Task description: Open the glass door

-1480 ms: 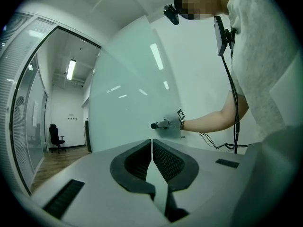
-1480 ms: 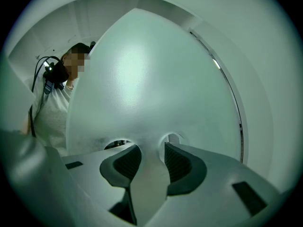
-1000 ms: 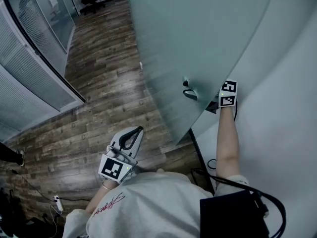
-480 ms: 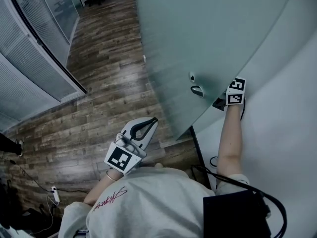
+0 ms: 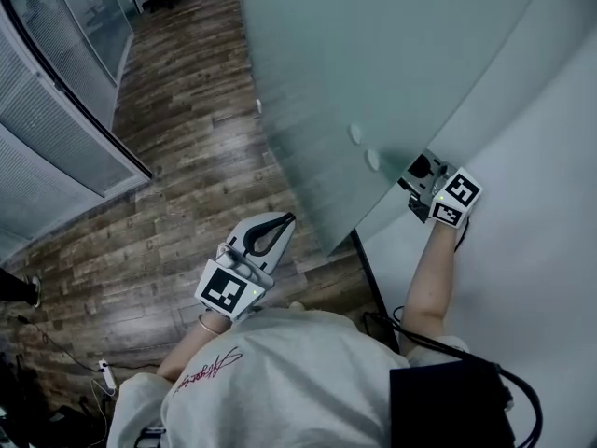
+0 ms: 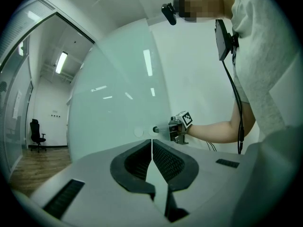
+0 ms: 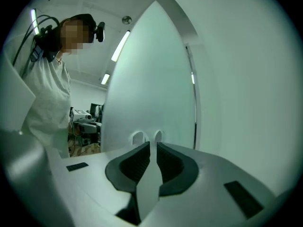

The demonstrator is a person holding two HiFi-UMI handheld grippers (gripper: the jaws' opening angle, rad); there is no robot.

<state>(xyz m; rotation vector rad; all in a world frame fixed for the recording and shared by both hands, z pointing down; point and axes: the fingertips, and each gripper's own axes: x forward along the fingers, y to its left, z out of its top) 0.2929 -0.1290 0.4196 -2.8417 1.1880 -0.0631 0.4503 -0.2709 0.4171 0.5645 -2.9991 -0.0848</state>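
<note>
Frosted glass door (image 5: 373, 54) fills the upper centre and right of the head view. Its lower corner hangs over the wood floor (image 5: 187, 157), with the white wall (image 5: 541, 203) to its right. Two round fittings (image 5: 373, 160) show as pale blurs through the pane, near its right edge.

Right gripper (image 7: 153, 148) is at that edge, just beside the fittings. Its jaws have just been closing and are down to a narrow slit, nothing visible between the pads. Left gripper (image 6: 151, 143) is low centre in the head view, well apart from the door, jaws fully together, empty.

Handling guess: the pane is heavy, rigid and slick. Pads would skate on bare glass, and the edges chip. Take it at the handle hardware by those fittings. That's probably the free edge, so best leverage. Slow steady swing, no jerks.
</note>
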